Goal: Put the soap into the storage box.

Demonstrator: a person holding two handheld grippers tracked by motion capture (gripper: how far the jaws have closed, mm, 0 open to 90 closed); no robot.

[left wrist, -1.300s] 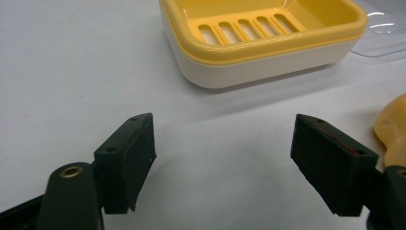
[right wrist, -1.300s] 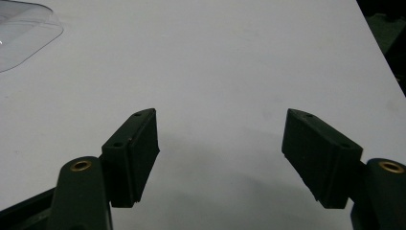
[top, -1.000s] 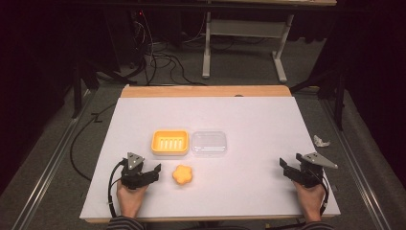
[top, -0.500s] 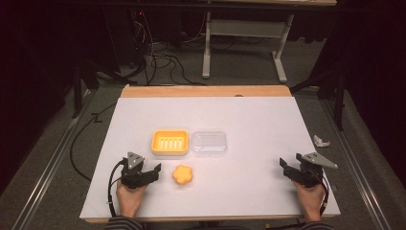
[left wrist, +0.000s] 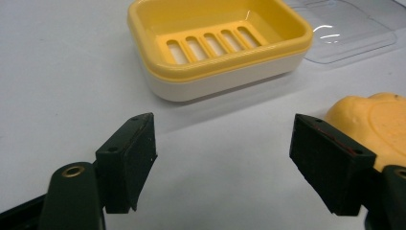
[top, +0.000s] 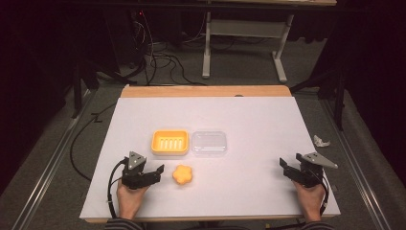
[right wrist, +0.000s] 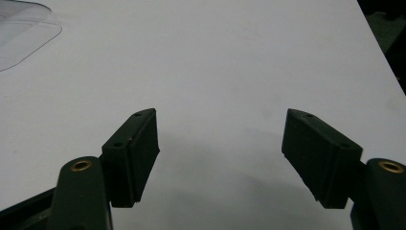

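Observation:
A yellow soap dish with a slotted floor sits near the table's middle, and a clear plastic lid lies right beside it. An orange flower-shaped soap rests in front of the dish. My left gripper stands open just left of the soap, its right jaw close to the soap's edge, nothing between the jaws. Near the table's right front my right gripper stands open over bare white table.
The white table top has a wooden strip along its far edge. A crumpled scrap lies off the right edge. Cables and a table frame occupy the floor beyond.

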